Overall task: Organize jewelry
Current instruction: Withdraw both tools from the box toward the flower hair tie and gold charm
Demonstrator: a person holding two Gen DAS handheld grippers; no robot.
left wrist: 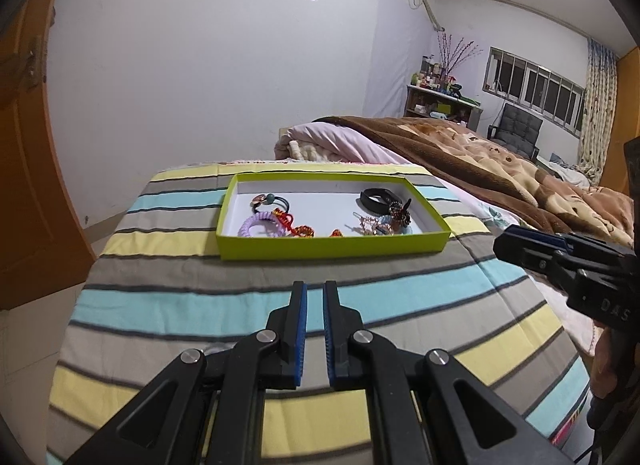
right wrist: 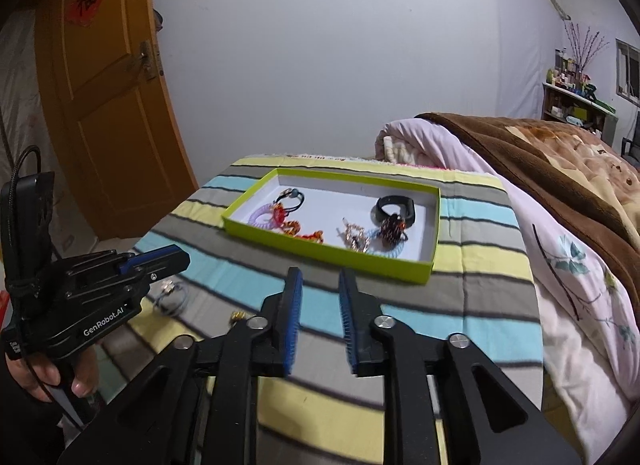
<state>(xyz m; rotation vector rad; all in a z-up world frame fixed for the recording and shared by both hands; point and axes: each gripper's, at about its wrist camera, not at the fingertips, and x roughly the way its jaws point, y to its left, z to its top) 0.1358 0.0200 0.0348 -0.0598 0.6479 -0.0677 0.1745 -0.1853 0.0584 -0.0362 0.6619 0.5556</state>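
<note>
A lime-green tray [left wrist: 332, 245] [right wrist: 332, 263] sits on the striped bedspread and holds hair ties, a black band [left wrist: 378, 197] [right wrist: 396, 207], a purple coil tie [left wrist: 260, 225], a red knotted cord [right wrist: 298, 229] and a beaded clip [right wrist: 390, 229]. A silver ring-like piece [right wrist: 170, 295] and a small gold piece [right wrist: 237, 317] lie on the spread left of the tray. My left gripper [left wrist: 315, 291] [right wrist: 176, 259] hovers before the tray, nearly closed and empty. My right gripper [right wrist: 319, 279] [left wrist: 506, 239] is open and empty, short of the tray.
The striped bedspread [left wrist: 180, 293] covers the near end of the bed. A brown blanket [right wrist: 560, 169] and pink quilt [right wrist: 460, 153] are piled at the right. An orange door [right wrist: 108, 105] stands at the left. A shelf with bottles [left wrist: 440, 101] and a chair [left wrist: 518, 129] are far back.
</note>
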